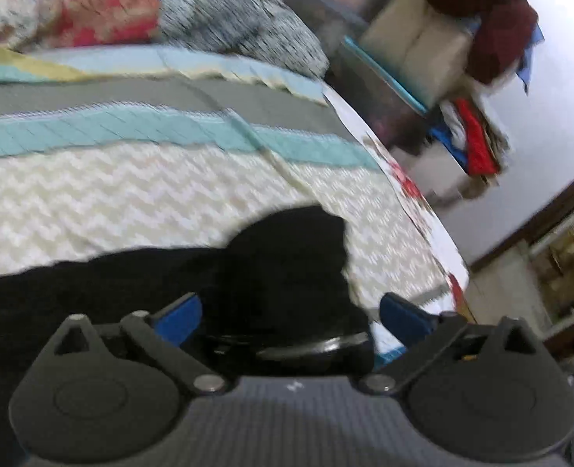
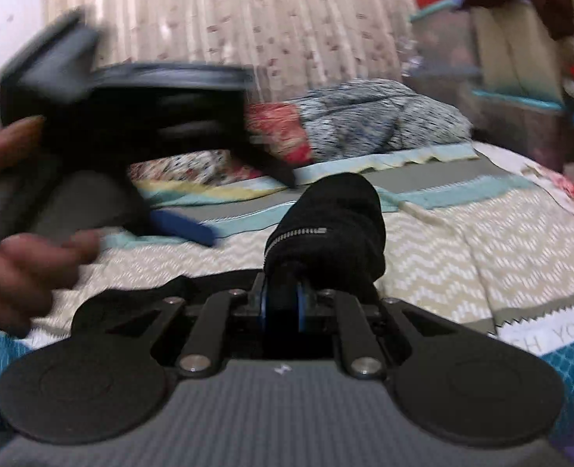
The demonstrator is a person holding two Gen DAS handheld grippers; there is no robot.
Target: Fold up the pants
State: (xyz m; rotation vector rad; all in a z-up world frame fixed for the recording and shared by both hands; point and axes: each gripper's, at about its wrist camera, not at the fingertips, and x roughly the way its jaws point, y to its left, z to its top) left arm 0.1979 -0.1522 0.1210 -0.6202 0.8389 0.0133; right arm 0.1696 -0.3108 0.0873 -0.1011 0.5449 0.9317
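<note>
The black pants lie on the chevron bedspread, spread across the near part of the left wrist view. My left gripper is open, its blue fingers wide apart just above the black fabric. In the right wrist view my right gripper is shut on a bunched fold of the pants, with a silver zipper showing, lifted above the bed. The left gripper appears blurred at the left of that view, held by a hand.
Patterned pillows lie at the head of the bed. Storage boxes and piled clothes stand beside the bed's right edge. A curtain hangs behind the bed.
</note>
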